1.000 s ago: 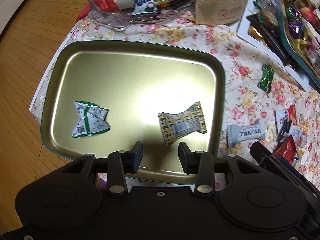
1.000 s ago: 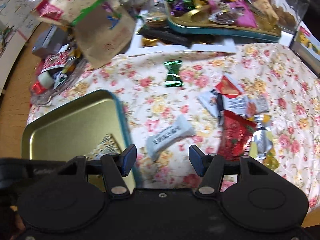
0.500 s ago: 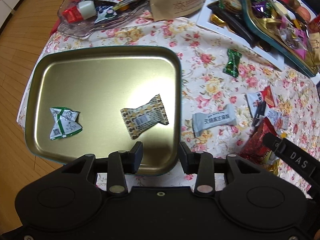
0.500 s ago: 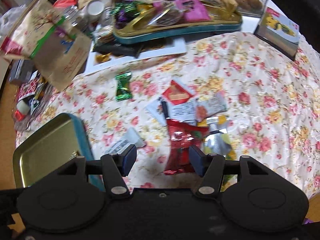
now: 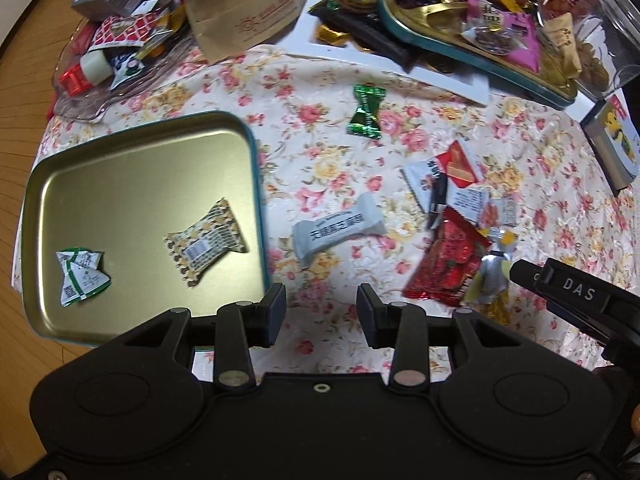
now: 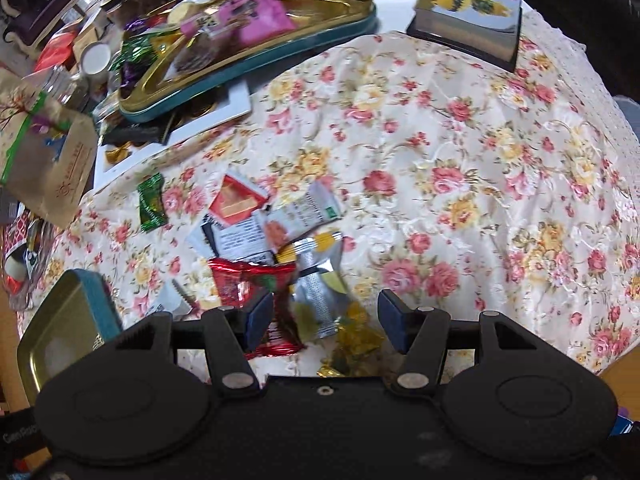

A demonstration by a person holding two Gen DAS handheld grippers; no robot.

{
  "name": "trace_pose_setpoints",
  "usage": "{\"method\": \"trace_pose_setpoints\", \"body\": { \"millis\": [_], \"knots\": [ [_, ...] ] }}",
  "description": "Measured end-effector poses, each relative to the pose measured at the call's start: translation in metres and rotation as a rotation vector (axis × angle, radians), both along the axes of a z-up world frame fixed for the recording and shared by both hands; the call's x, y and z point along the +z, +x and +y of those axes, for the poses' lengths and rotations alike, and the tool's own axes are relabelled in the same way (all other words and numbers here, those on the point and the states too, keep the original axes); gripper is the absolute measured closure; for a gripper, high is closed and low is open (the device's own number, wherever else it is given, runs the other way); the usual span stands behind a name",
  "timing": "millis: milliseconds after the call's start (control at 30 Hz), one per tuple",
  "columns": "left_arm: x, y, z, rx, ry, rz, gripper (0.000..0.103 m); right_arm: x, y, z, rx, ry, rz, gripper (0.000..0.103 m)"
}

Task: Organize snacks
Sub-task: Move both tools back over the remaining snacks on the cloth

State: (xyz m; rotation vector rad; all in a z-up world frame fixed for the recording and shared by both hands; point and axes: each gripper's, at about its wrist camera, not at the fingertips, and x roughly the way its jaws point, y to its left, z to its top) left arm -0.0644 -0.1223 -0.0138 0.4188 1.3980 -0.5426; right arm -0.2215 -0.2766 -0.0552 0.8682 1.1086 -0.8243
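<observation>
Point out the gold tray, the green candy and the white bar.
gold tray (image 5: 132,184), left wrist view, bare floor of the tray
green candy (image 5: 366,114), left wrist view, wrapper's middle
white bar (image 5: 338,230), left wrist view, printed middle

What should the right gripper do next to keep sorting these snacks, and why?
Probably lower the right gripper onto the red packet and close. Its fingers are open and empty, hovering over the loose pile on the floral cloth, with the red packet just ahead of them. The gold tray holds only two sweets, so there is room.
</observation>
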Motion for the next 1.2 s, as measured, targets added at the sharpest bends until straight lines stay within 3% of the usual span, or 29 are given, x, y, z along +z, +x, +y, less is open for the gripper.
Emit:
{"method": "trace_pose_setpoints", "body": {
  "millis": [500, 1200],
  "knots": [
    [0.004, -0.011, -0.023, -0.007, -0.02, 0.021, 0.055, -0.018, -0.011, -0.015, -0.035, 0.027, 0.043, 0.042],
    [0.004, -0.004, -0.016, 0.023, -0.03, 0.056, 0.055, -0.038, 0.025, 0.007, 0.083, -0.062, 0.09, 0.042]
  ]
}}
